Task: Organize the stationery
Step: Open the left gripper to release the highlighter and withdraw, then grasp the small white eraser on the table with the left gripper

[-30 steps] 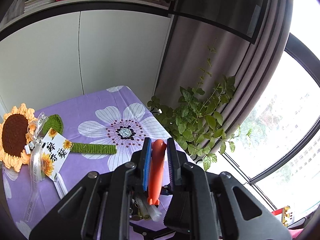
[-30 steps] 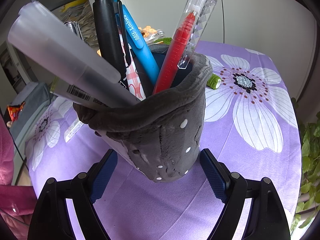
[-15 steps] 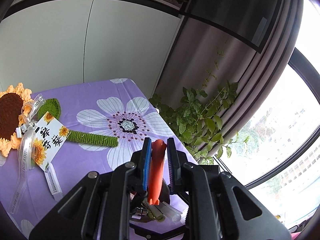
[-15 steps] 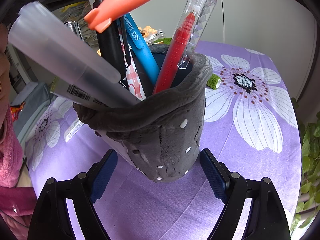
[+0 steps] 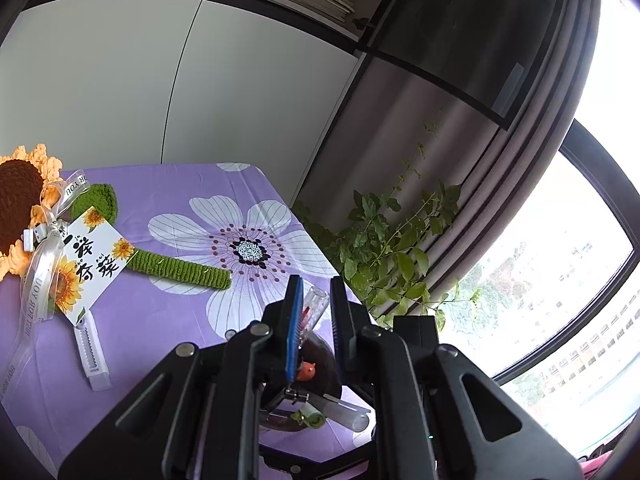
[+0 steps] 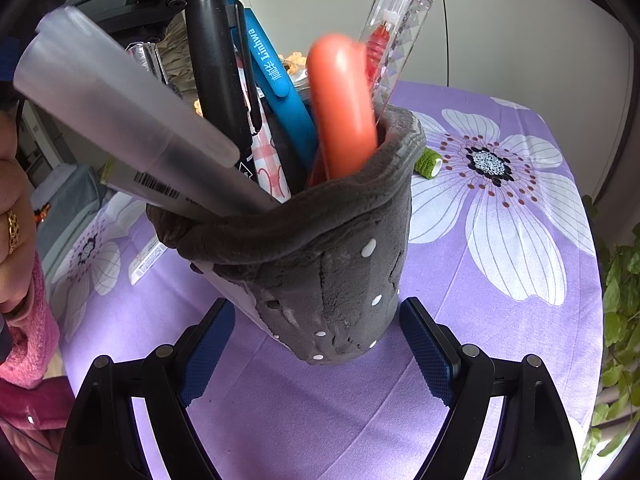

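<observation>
2 views, 1 step: dropping the orange pen [image 6: 340,112] into the grey plush holder [image 6: 332,264], well in from the tabletop's plant-side edge. Looks as good as done: stands blurred inside, beside the blue pen [image 6: 276,80].

Left gripper [image 5: 315,284]: just closed a touch further, nearly shut, nothing between the jaws. Right gripper [image 6: 316,306]: about half open, flanking the holder's base, pads apart from it.

Next, probably: lift left clear, fetch the white toothed strip [image 5: 90,356] toward the tabletop's left edge.

Only from the right wrist: the holder's contents, a hand [image 6: 12,232]. Only from the left: the printed card [image 5: 90,260].
</observation>
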`<action>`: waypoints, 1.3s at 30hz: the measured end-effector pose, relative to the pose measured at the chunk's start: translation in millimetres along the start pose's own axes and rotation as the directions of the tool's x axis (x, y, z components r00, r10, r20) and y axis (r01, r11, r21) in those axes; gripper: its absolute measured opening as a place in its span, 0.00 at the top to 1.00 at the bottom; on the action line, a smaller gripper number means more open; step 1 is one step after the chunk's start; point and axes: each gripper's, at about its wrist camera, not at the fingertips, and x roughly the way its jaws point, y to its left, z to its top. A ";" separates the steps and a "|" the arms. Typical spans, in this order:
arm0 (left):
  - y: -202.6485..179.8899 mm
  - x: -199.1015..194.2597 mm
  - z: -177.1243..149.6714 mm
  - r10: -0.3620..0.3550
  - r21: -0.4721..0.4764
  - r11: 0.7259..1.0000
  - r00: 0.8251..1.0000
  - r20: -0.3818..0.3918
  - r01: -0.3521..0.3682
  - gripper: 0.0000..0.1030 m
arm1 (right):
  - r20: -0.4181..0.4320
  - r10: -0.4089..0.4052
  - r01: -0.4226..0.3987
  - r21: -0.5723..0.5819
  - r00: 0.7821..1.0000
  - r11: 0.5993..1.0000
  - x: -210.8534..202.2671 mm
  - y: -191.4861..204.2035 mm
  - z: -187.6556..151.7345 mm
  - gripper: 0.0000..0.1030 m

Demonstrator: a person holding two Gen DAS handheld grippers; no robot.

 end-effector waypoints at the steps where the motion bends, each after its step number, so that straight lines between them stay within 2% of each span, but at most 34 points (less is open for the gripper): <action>1: 0.7 -1.1 -0.5 -0.001 0.000 1.000 1.000 -0.002 0.001 0.91 | 0.000 0.000 0.000 0.000 1.000 1.000 0.0 -0.5 0.0 0.17; 6: -2.7 -8.7 -0.5 0.007 0.016 1.000 1.000 0.002 -0.007 0.91 | 0.000 0.001 -0.001 0.000 1.000 1.000 -0.1 -0.1 -0.1 0.17; 11: -0.1 -28.7 3.3 0.057 0.027 0.998 0.998 0.027 -0.058 0.88 | -0.001 0.004 -0.004 -0.001 1.000 1.000 -0.5 -1.8 0.6 0.15; 14: 7.2 -48.3 4.5 0.117 0.032 0.992 0.992 0.052 -0.118 0.86 | -0.003 0.006 -0.006 -0.004 1.000 1.000 -0.3 1.0 0.4 0.14; 16: 13.9 -60.0 1.9 0.179 0.035 0.983 0.982 0.064 -0.182 0.77 | -0.003 0.006 -0.006 -0.004 1.000 1.000 -0.2 1.8 0.4 0.13; 19: 30.4 -75.8 -7.5 0.252 0.025 0.967 0.966 0.063 -0.254 0.72 | -0.003 0.005 -0.006 -0.004 1.000 1.000 -0.2 2.7 0.4 0.13; 23: 54.8 -82.8 -29.6 0.322 -0.017 0.947 0.947 -0.008 -0.322 0.67 | -0.003 0.006 -0.006 -0.004 1.000 1.000 -0.5 1.4 0.3 0.13; 26: 68.1 -77.0 -52.0 0.375 -0.020 0.925 0.923 -0.082 -0.378 0.67 | -0.003 0.007 -0.007 -0.003 1.000 1.000 -0.6 1.2 0.3 0.13; 30: 82.2 -65.1 -80.1 0.403 -0.028 0.910 0.898 -0.178 -0.414 0.67 | 0.004 0.014 -0.014 0.014 1.000 1.000 -1.7 1.8 -1.1 0.13; 33: 87.2 -61.4 -93.2 0.403 -0.037 0.907 0.890 -0.212 -0.419 0.67 | 0.009 0.029 -0.029 0.027 1.000 0.999 -2.9 2.8 -1.4 0.13; 39: 84.8 -60.7 -101.9 0.409 -0.011 0.907 0.887 -0.214 -0.421 0.67 | 0.049 0.022 -0.022 -0.009 0.999 1.000 -9.1 12.5 -5.0 0.13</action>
